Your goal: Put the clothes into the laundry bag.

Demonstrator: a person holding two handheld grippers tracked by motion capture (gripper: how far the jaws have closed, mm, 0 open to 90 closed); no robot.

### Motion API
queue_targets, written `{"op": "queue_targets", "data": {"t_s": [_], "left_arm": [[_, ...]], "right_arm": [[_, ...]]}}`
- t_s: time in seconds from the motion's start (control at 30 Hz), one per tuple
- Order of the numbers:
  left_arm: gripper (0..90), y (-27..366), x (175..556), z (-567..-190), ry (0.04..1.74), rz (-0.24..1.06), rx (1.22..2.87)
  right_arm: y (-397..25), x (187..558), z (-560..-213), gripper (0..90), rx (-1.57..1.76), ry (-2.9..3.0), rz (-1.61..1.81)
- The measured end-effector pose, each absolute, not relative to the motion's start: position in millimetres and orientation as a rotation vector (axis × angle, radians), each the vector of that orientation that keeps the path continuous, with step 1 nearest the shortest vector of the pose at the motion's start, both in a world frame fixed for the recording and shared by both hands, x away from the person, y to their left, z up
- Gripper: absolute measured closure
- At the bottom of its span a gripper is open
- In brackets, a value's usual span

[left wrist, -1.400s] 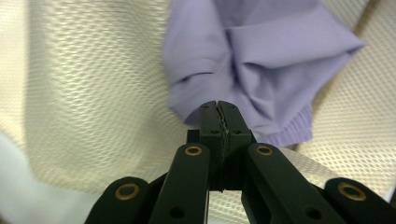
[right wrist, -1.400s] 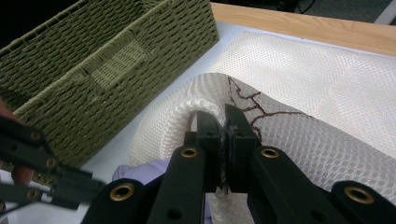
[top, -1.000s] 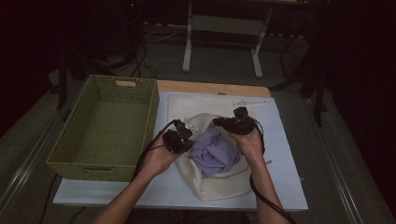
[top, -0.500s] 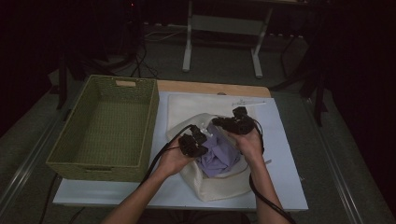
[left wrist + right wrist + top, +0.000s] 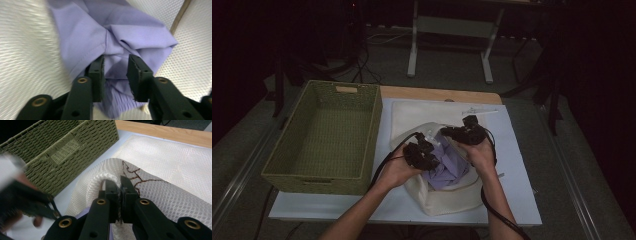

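Here, left gripper (image 5: pixel 115 75) part-open around lilac cloth (image 5: pixel 112 35), right gripper (image 5: pixel 119 185) clamped on mesh bag rim (image 5: pixel 110 173)

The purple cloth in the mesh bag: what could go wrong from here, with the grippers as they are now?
1. The left gripper is open, its jaws on either side of a fold of the purple cloth. Closing there may pinch only a thin fold, which could slip.
2. The right gripper is shut on the mesh bag at its rim. If the cloth drags while coming out, the rim may pull free and the opening may collapse.
3. The basket stands close by; a wide swing could bump it.
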State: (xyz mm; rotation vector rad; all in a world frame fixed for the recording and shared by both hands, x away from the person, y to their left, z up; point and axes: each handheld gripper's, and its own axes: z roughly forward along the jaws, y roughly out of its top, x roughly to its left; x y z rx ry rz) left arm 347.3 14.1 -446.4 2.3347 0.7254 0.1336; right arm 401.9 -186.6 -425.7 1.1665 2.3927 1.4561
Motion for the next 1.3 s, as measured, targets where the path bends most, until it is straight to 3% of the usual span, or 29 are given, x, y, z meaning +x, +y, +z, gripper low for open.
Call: {"op": "queue_targets", "data": {"t_s": [0.27,0.77,0.8,0.83,0.97,1.3], "left_arm": [[59.4,42,349,-426,0.798,0.214,2.241],[56.3,25,369,-426,0.895,0.394,2.223],[62.1,23,370,-427,0.892,0.408,2.224],[62.1,22,370,-428,0.894,0.419,2.223],[85.8,23,371,-428,0.898,0.428,2.226],[87.5,29,368,-426,0.889,0.402,2.248]], "right_arm": [[-182,398,-426,86.4,1.137,2.428,1.445],[-177,389,-419,86.3,1.046,2.483,1.465],[-176,388,-419,86.2,1.031,2.493,1.459],[-176,388,-419,86.2,1.031,2.493,1.459],[-175,384,-420,84.7,1.013,2.508,1.423],[-194,359,-412,64.9,0.975,2.464,1.413]]}}
